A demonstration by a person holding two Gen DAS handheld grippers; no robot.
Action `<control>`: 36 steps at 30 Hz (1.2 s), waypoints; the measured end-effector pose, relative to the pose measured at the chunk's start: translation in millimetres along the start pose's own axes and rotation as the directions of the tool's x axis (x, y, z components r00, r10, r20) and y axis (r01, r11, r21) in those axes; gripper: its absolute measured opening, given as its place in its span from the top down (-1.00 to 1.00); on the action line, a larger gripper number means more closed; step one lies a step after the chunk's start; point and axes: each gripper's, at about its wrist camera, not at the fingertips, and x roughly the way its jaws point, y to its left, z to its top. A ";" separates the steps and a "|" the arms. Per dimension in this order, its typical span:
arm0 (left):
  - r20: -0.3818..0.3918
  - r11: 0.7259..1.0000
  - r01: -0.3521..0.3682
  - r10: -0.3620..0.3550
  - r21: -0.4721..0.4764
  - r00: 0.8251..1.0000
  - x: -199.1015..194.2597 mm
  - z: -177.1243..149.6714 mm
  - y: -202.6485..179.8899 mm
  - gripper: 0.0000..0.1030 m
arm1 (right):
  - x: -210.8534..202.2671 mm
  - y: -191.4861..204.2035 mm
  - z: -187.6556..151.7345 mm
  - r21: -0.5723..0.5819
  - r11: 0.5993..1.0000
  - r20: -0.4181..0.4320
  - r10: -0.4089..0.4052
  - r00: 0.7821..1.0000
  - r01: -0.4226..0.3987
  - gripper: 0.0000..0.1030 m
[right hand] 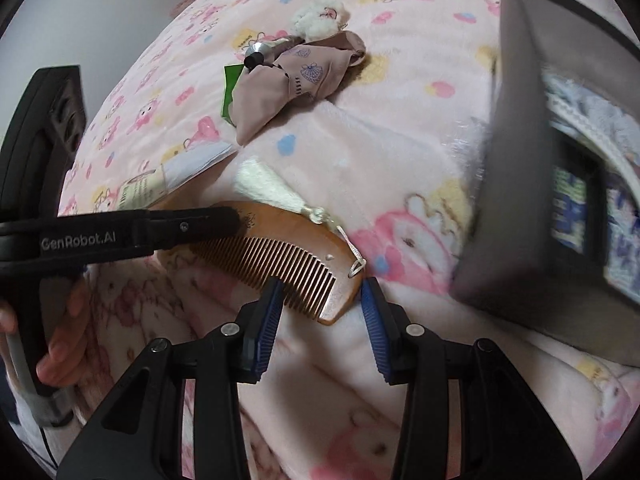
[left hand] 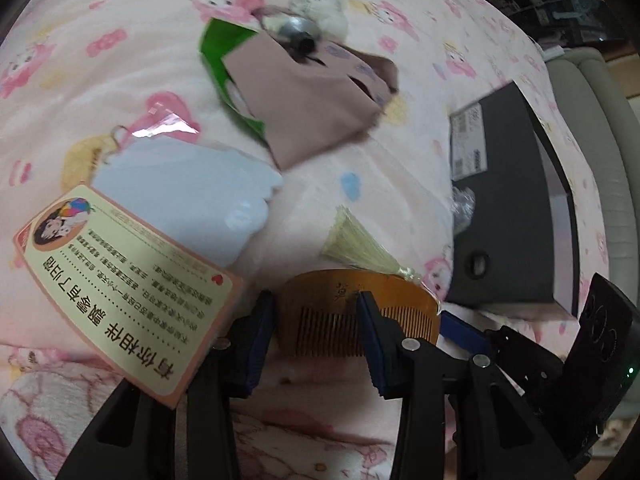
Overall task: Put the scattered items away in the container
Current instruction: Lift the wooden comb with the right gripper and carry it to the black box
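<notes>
Your comb lies on the bed near its front edge, just left of the box. Both claws stand apart around it: the right claw brackets its tasselled end, the left claw its other half. You're at the pick-up step, I'd judge; close one claw on the comb, then lift toward the box.

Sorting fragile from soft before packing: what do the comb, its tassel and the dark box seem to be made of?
The comb looks like polished wood: warm amber colour, smooth sheen, fine cut teeth. Its tassel appears to be silky cream thread, in loose glossy strands tied with a knotted cord. The dark box seems matte grey cardboard, with straight edges and a printed label, though stiff plastic cannot be ruled out.
</notes>
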 end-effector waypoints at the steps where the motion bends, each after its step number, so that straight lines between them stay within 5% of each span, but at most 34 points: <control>1: -0.014 1.000 0.015 -0.015 0.005 1.000 2.7 -1.7 -1.7 0.29 | -2.0 -3.9 -3.5 0.011 1.000 -0.004 0.000 1.000 0.000 0.18; 15: 0.026 0.997 -0.067 0.066 0.029 0.997 2.8 -5.6 -17.9 0.24 | -3.9 -17.5 -5.8 0.059 0.997 0.008 0.042 0.999 -0.043 0.18; 27: 0.172 0.997 0.021 -0.034 0.079 0.985 -78.9 -20.0 -71.9 0.25 | -114.2 -8.9 -11.9 -0.031 0.996 0.218 0.083 0.972 -0.078 0.18; 36: 0.269 0.975 0.001 -0.062 0.222 0.961 -95.7 1.4 -167.0 0.25 | -175.6 -49.9 4.7 -0.015 1.000 0.335 0.022 0.942 -0.018 0.18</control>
